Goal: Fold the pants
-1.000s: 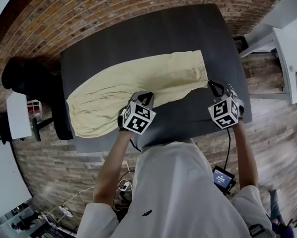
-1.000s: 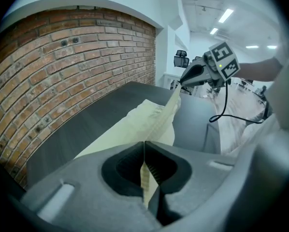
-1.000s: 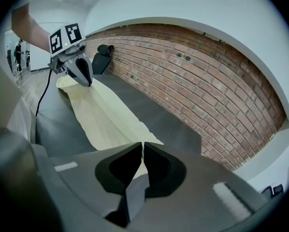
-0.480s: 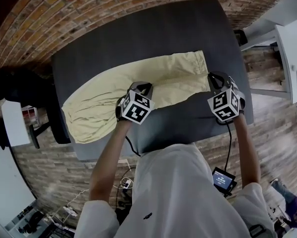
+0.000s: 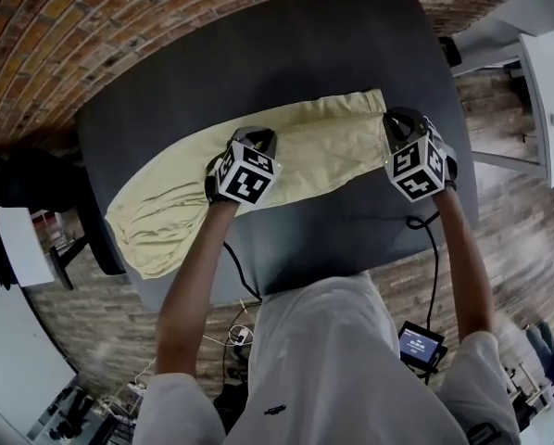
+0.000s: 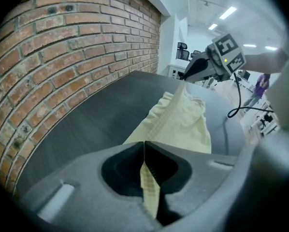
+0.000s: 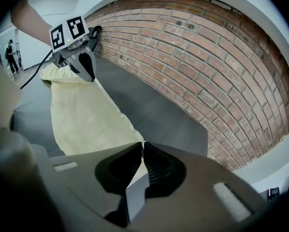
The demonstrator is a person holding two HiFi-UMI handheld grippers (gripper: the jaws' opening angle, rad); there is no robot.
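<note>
Yellow pants (image 5: 328, 146) lie lengthwise L-R on tabletop (image 5: 333, 54), waist far left. Your L gripper (image 5: 260, 138) clamps cloth mid-leg, R gripper (image 5: 398, 119) clamps cuff end; both along same long edge.

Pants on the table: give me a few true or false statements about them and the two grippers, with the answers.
1. The pants are pale yellow. True.
2. The left gripper has its jaws wide open. False: they are shut on a fold of the pants.
3. The right gripper holds the pants at their narrow end. True.
4. The table is white. False: it is dark grey.
</note>
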